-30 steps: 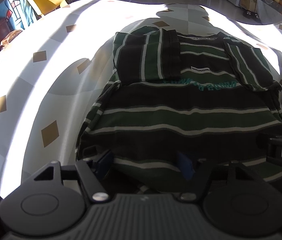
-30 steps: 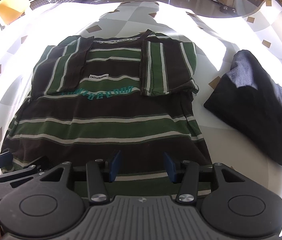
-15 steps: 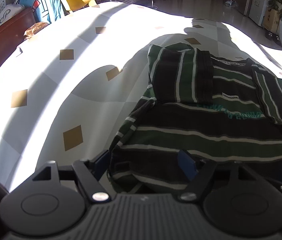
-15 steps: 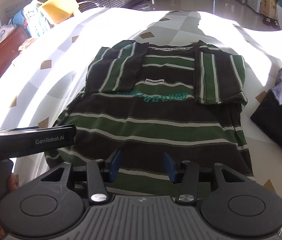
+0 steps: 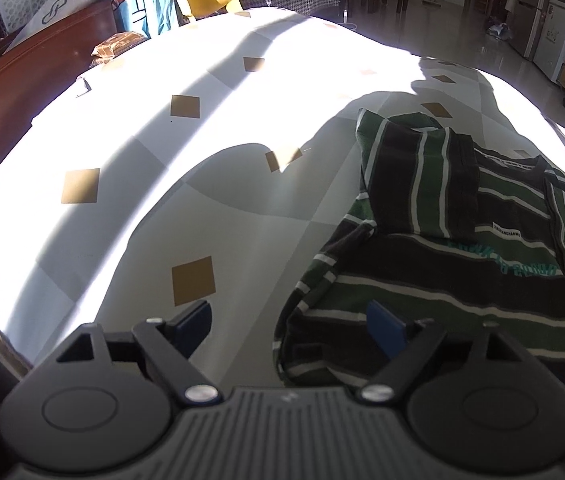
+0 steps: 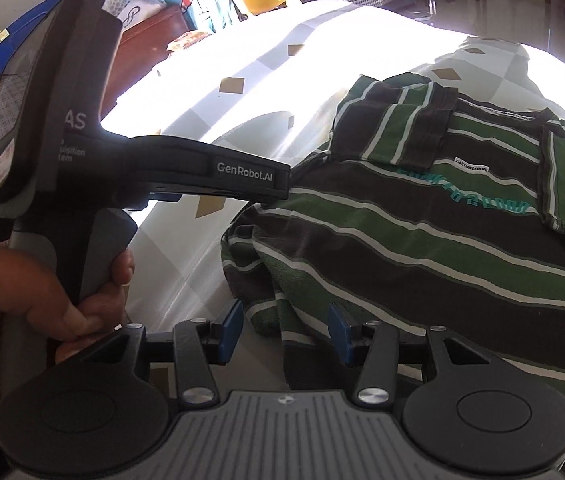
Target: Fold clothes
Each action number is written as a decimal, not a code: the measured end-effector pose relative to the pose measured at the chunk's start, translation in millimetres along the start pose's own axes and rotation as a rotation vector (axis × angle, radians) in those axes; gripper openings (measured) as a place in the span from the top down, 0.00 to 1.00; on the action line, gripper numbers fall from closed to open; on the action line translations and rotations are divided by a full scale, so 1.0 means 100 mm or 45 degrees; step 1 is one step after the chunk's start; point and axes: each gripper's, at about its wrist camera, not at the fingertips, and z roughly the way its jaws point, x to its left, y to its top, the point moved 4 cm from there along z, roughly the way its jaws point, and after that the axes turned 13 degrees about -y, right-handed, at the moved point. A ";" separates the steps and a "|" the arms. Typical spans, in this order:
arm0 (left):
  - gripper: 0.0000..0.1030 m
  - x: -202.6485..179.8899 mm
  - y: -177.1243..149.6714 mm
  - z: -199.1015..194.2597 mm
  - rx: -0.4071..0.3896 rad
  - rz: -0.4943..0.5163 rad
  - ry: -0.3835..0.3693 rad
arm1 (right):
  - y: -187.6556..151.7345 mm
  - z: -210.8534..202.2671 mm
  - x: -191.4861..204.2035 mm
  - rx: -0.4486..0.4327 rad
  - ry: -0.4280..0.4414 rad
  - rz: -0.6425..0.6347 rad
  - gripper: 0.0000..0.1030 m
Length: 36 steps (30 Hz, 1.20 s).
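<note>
Both tongs have swung left to the striped shirt's [image 6: 422,240] hem corner on the table [image 5: 210,168], sleeves folded in; left tongs [image 5: 288,326] and right tongs [image 6: 284,330] spread, empty: you next pinch the rumpled left edge.

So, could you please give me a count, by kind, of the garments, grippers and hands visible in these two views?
Striped shirts: 1, the green and black shirt with both sleeves folded in.
Grippers: 2, the left gripper and the right gripper, both with jaws open.
Hands: 1, the left hand on its gripper's handle.
Total: 4.
</note>
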 end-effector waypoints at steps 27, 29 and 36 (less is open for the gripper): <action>0.11 0.25 0.03 -0.08 -0.017 -0.069 0.000 | -0.14 0.43 0.49 -0.184 -0.158 -0.497 0.94; 0.11 0.25 0.05 -0.11 -0.036 -0.059 0.009 | -0.10 0.40 0.47 -0.168 -0.122 -0.451 0.95; 0.06 0.29 0.22 -0.36 -0.173 -0.038 0.045 | 0.09 0.27 0.29 -0.031 0.339 0.014 0.93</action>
